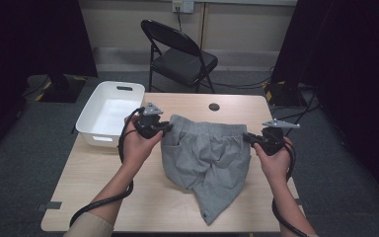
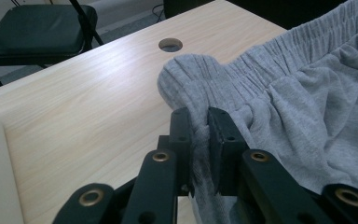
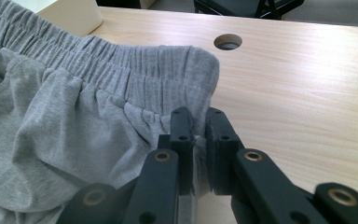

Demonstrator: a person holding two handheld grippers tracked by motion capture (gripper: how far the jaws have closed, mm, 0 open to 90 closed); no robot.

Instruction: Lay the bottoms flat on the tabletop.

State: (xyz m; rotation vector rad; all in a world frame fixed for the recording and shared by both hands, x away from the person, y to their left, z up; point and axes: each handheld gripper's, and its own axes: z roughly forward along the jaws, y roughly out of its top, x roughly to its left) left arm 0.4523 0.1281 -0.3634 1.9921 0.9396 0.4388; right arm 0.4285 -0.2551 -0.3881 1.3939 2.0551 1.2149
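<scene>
Grey shorts (image 1: pixel 205 155) lie on the wooden table (image 1: pixel 94 177), waistband toward the far edge and legs bunched toward the near edge. My left gripper (image 1: pixel 167 128) is shut on the left end of the elastic waistband (image 2: pixel 242 65), with cloth pinched between its black jaws (image 2: pixel 199 122). My right gripper (image 1: pixel 248 138) is shut on the right end of the waistband (image 3: pixel 121 65), the fabric edge clamped between its jaws (image 3: pixel 199 122). The waistband is stretched between the two grippers, just above the tabletop.
A white plastic bin (image 1: pixel 111 112) stands at the table's far left corner. A round cable hole (image 1: pixel 214 106) sits near the far edge. A black folding chair (image 1: pixel 180 54) stands behind the table. Cables run along the floor at the right.
</scene>
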